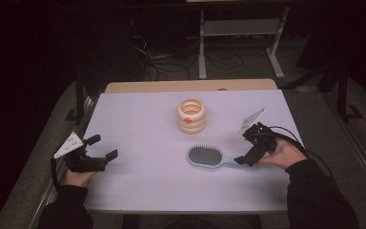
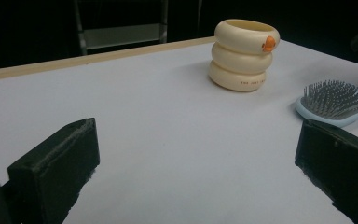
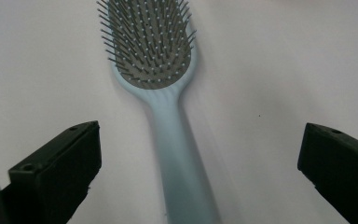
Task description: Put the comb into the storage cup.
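Lying free between wide jaws, hairbrush (image 3: 168,93) handle (bristles up)

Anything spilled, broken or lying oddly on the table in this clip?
Nothing stands out. The light blue hairbrush lies flat, bristles up, intact. The cream ringed cup stands upright behind it, apart. Both the right tongs and left tongs are open and hold nothing. No spill on the table.

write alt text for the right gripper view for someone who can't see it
A light blue plastic hairbrush lies bristles up on the pale table, its oval grey bristle pad at the top and its handle running down toward the camera. The right gripper has its two black jaws wide apart, one on each side of the handle, not touching it.
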Demonstrator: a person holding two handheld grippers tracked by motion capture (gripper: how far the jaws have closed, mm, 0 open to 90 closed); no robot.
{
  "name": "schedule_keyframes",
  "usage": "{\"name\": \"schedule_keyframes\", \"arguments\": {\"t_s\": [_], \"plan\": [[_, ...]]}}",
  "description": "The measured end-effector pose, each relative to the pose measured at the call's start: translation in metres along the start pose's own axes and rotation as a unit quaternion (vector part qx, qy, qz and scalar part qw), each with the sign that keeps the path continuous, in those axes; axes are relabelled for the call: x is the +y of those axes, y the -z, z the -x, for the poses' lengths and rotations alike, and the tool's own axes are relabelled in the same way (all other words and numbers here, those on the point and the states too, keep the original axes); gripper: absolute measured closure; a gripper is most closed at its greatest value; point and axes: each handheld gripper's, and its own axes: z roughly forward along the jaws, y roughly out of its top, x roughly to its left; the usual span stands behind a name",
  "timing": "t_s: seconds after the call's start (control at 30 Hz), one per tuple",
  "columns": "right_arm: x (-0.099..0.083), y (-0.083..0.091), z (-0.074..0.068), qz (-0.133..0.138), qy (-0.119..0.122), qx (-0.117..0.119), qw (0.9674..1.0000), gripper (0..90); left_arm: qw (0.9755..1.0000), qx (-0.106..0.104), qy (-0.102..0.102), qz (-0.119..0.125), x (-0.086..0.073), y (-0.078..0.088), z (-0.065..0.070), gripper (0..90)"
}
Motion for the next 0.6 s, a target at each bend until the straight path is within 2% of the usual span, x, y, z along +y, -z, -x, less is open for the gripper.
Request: {"name": "schedule_keyframes", "arguments": {"t_s": [0.6], "plan": [[0.01,-0.031,-0.002,-0.036,0.029,0.026,0.9986,2.9,1.0,-0.001,0.0,0.001,0.0,0.0,0.0,0.0]]}}
